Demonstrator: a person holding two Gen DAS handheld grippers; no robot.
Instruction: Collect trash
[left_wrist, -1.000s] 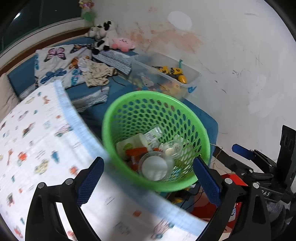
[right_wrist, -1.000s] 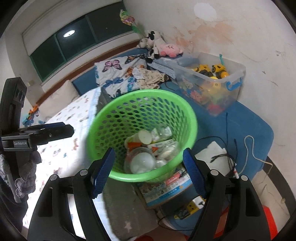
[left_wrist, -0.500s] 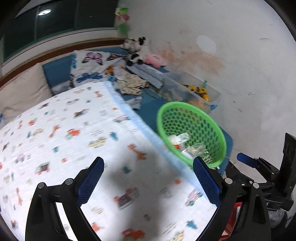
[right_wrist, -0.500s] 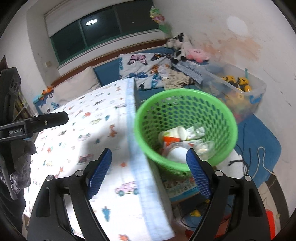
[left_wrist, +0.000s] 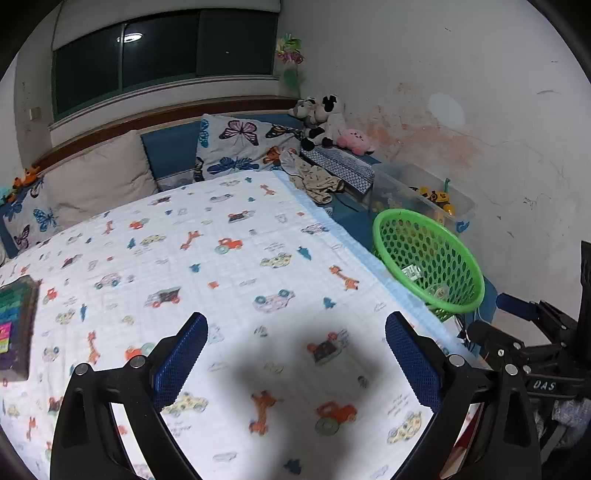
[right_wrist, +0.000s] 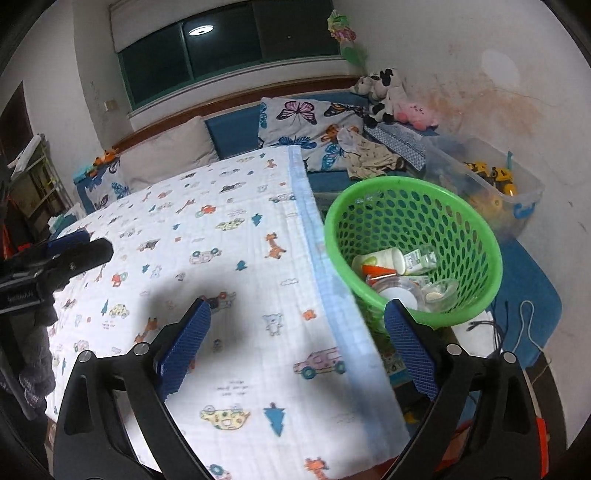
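Note:
A green perforated basket stands beside the bed's right edge and holds trash: a white bottle, clear plastic cups and wrappers. It also shows in the left wrist view. My left gripper is open and empty above the white patterned bedspread. My right gripper is open and empty above the bedspread's right edge, just left of the basket. The right gripper's body shows at the right of the left wrist view.
Pillows and plush toys lie at the head of the bed. A clear toy bin stands behind the basket by the wall. A dark multicoloured box lies on the bedspread at the left. Cables lie on the blue mat.
Both grippers have pulled back and swung left from over the basket to over the bed. The basket now sits to the right in both views. Both stay open.

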